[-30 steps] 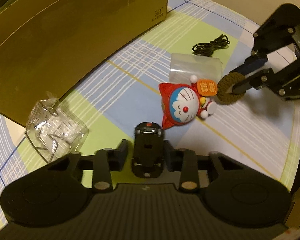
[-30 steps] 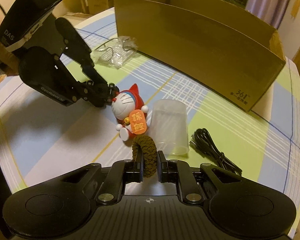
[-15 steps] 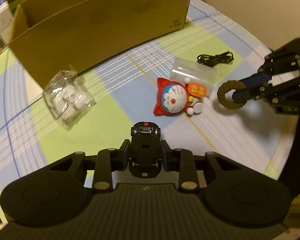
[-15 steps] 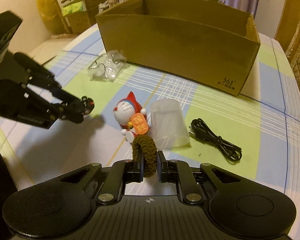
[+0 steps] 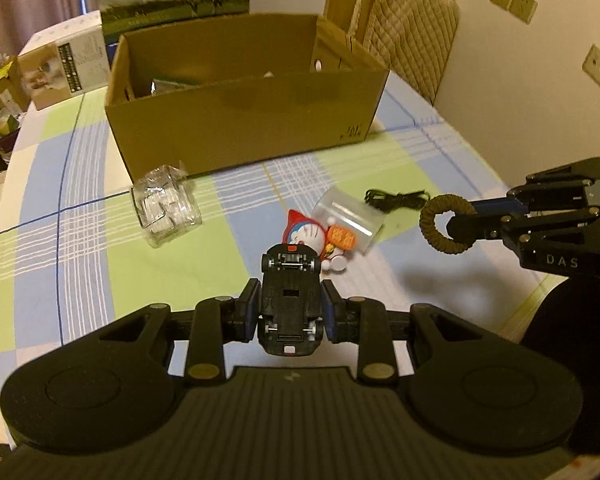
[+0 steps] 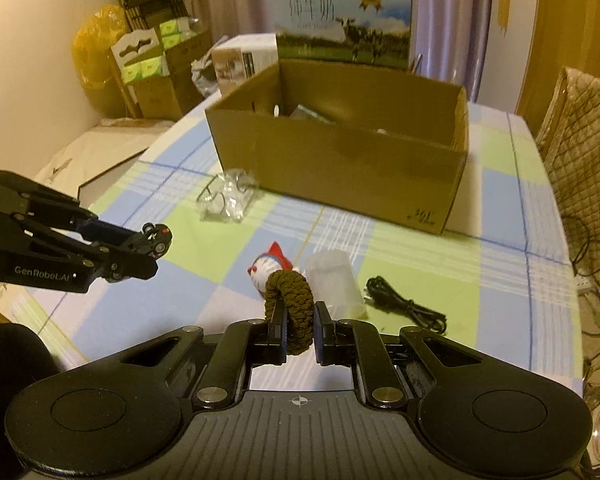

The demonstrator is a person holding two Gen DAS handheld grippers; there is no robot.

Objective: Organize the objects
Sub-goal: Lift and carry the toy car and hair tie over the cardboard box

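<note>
My left gripper (image 5: 291, 305) is shut on a black toy car (image 5: 291, 296), held underside up above the table; the car also shows in the right wrist view (image 6: 156, 236). My right gripper (image 6: 298, 322) is shut on a brown braided rope ring (image 6: 290, 300), also visible in the left wrist view (image 5: 446, 224). Both are lifted in front of an open cardboard box (image 5: 244, 120) (image 6: 340, 160) that holds some items. A red-hooded Doraemon figure (image 5: 308, 236) (image 6: 266, 266) lies on the checked tablecloth.
A frosted plastic cup (image 5: 352, 216) (image 6: 332, 280) lies beside the figure. A black cable (image 5: 396, 198) (image 6: 404, 308) lies to its right. A clear plastic package (image 5: 166, 210) (image 6: 226, 196) sits before the box. A milk carton case (image 6: 342, 22) stands behind the box; a padded chair (image 5: 404, 36) stands at the right.
Both grippers have risen and tilted up with their objects, away from the tablecloth. The box's open top and the room behind have come into view.
</note>
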